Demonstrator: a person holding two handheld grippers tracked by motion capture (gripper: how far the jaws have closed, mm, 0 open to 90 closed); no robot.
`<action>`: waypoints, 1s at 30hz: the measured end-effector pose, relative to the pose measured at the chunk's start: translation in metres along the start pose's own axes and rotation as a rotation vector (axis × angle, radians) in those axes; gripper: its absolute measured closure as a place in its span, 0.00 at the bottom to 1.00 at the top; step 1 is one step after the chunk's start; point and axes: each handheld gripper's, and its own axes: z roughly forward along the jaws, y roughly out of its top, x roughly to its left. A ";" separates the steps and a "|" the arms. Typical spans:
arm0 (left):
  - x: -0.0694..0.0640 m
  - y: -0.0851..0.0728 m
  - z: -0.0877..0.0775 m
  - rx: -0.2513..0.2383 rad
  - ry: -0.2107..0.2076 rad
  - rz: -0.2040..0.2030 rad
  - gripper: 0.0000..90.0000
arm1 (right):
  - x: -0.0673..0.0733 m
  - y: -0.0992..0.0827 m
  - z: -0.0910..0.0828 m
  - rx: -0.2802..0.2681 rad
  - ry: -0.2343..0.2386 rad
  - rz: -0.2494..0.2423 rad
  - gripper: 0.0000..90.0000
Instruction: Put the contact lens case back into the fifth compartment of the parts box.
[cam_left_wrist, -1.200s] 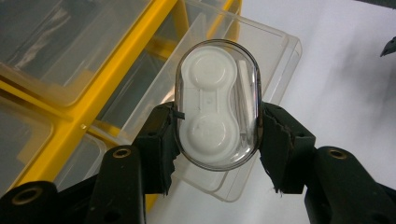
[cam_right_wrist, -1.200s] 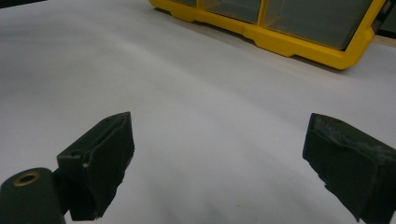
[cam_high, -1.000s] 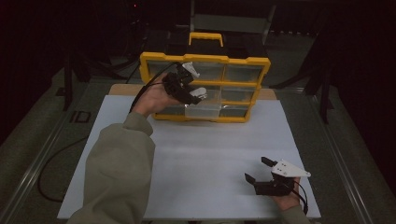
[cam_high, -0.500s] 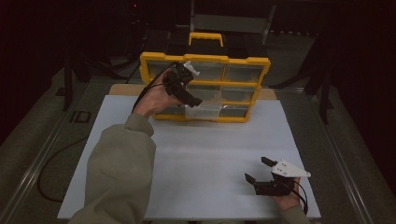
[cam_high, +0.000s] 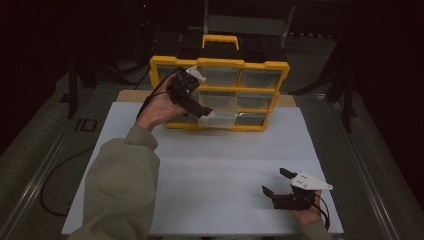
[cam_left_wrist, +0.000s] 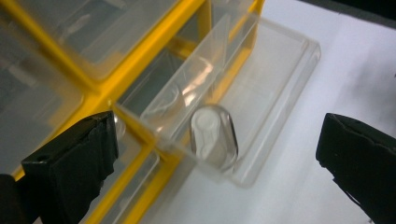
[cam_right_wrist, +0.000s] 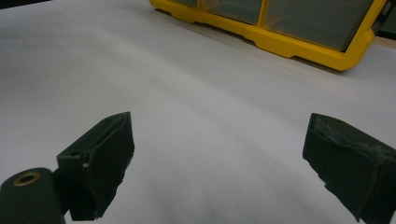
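High overhead forward view; two tool-mounted close-ups, sharing yellow organizer (cam_high: 220, 95).

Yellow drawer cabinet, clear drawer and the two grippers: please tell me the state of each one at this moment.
Yellow drawer cabinet: upright on the white board, one drawer out.
Clear drawer: pulled out part way, bottom row, nothing seen inside.
Left gripper: open, jaws have just been opening, drawer handle between them, not pressed.
Right gripper: open, holds nothing, over the board.
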 end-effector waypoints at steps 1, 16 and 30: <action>0.000 -0.002 -0.001 0.001 0.003 0.001 0.00 | 0.000 0.000 0.000 0.000 0.000 -0.011 0.10; -0.020 -0.059 -0.019 -0.070 0.055 0.004 0.00 | 0.000 0.000 0.001 0.002 -0.002 -0.011 0.10; -0.029 -0.139 -0.017 -0.129 0.109 -0.098 0.00 | 0.001 0.000 0.001 0.003 -0.001 -0.012 0.10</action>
